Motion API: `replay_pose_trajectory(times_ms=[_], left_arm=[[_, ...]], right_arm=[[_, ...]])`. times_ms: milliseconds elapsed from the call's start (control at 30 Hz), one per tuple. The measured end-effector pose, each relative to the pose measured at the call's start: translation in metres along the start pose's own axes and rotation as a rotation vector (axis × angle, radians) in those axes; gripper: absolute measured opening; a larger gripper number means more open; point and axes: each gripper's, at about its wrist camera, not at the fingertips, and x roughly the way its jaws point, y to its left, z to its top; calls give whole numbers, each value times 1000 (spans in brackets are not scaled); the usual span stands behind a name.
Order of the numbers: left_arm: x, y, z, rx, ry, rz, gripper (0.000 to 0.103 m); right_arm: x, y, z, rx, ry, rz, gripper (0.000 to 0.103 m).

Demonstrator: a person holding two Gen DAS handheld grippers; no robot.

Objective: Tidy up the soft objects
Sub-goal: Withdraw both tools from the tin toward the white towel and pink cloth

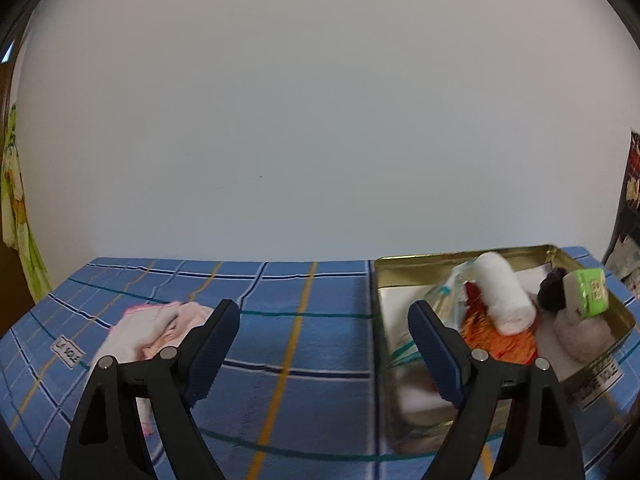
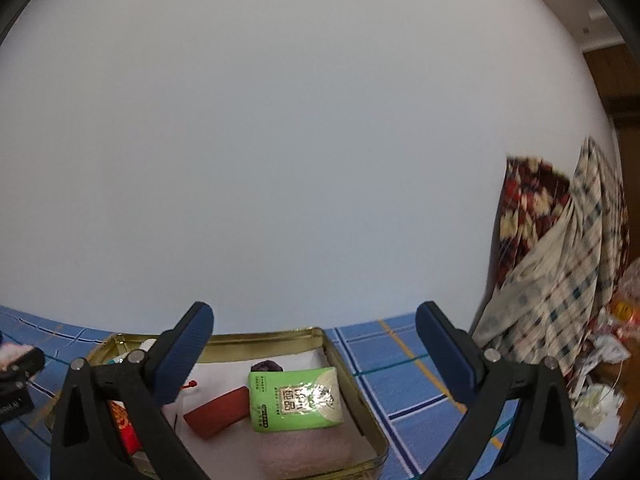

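Still lying crumpled on the checked bench [image 1: 304,344], left of the gold tin [image 1: 576,258]: pink cloth [image 1: 156,328], looking light, limp, best pinched at a thick fold. Hovering wide open, empty: left tool [image 1: 324,338], right tool [image 2: 314,354].

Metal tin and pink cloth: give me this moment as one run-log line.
left tongs: open, empty | right tongs: open, empty | metal tin: holds white roll, green packet | pink cloth: outside tin, on blue checked cover

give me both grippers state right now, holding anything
left gripper: open, nothing between the fingers.
right gripper: open, nothing between the fingers.
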Motion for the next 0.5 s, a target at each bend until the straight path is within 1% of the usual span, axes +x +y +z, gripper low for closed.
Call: replay_pose_trajectory(times_ms=[100,267,500], left_arm=[[-3,4,-4,20,-14,21,88],[-9,16,-8,14,-31,31,88],[-10,34,-12,13,-35,28,88]], right_arm=[[-9,6,-2,-8,-23,-24,103],[-18,17,-4,-28,-16,-46,103],[-34,16,-5,14,-3,-57,103]])
